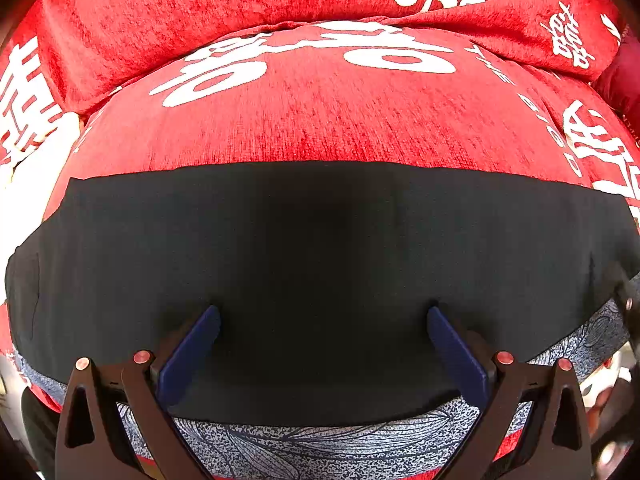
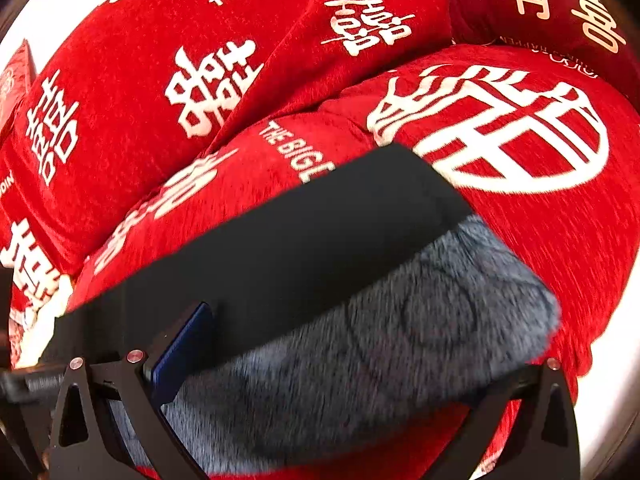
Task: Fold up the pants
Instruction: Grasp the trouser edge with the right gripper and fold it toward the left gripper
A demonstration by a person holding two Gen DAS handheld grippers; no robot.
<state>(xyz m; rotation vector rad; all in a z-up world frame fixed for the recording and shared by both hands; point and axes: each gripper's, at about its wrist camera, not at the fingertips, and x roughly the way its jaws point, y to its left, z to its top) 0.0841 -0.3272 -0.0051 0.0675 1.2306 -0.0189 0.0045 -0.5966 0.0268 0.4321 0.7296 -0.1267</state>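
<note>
The pants (image 1: 320, 264) lie flat across a red cushion (image 1: 340, 120): a wide black layer on top, with a grey-blue leaf-print layer (image 1: 320, 444) showing along the near edge. My left gripper (image 1: 323, 320) is open, its blue pads (image 1: 192, 352) resting on the black fabric near that edge. In the right wrist view the black band (image 2: 300, 248) runs diagonally, and the grey-blue printed fabric (image 2: 400, 340) lies over the gripper's right side. My right gripper (image 2: 320, 340) has its left pad (image 2: 184, 356) visible; the right finger is hidden under fabric.
Red cushions with white characters (image 2: 216, 92) form the seat and backrest. A dark red pillow (image 2: 540, 8) sits at the far right. A pale floor (image 2: 616, 380) shows past the cushion's right edge.
</note>
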